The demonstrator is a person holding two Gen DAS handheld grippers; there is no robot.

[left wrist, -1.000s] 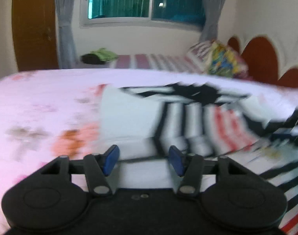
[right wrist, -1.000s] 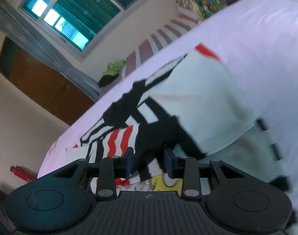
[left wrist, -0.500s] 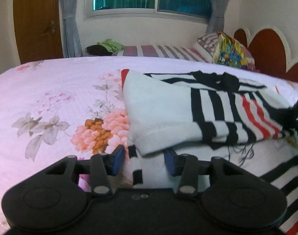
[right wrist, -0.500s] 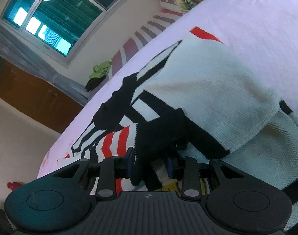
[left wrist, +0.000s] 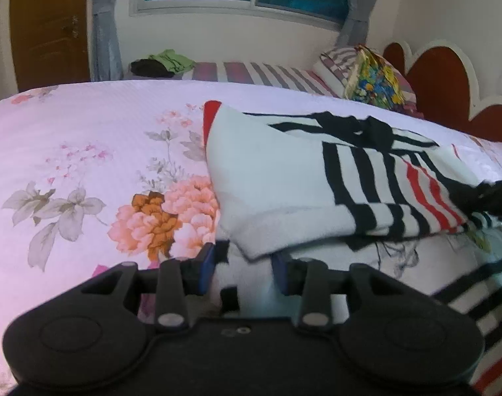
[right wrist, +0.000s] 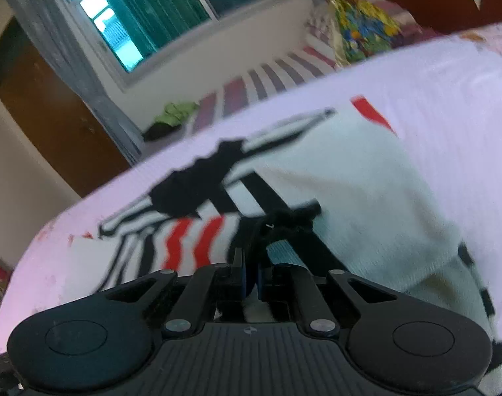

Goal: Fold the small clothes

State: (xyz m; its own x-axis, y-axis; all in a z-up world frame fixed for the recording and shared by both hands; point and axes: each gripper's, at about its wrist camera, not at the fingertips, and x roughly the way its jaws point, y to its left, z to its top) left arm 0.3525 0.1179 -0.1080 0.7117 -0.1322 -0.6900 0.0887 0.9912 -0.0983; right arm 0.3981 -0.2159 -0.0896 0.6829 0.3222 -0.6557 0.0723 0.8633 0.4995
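Observation:
A white knit garment [left wrist: 277,178] with black and red stripes lies folded over on the floral bedspread [left wrist: 85,138]. My left gripper [left wrist: 242,272] sits low at the garment's near left corner. The striped lower hem lies between its blue pads, and the jaws stand apart with no pinch showing. In the right wrist view the same garment [right wrist: 350,178] fills the middle. My right gripper [right wrist: 250,277] is closing, its jaws nearly together. They pinch a bunched black strip of the garment [right wrist: 284,221], which tents up toward them.
Beyond the floral bed stands a second bed with a striped sheet [left wrist: 251,69]. It carries a green and black clothes pile [left wrist: 165,61] and pillows [left wrist: 373,79]. A scalloped red headboard [left wrist: 442,79] is at the right, a wooden door [left wrist: 49,29] at the left.
My left gripper came in low to the garment's near corner and its jaws narrowed around the hem. The right jaws closed onto the black strip while that view rolled.

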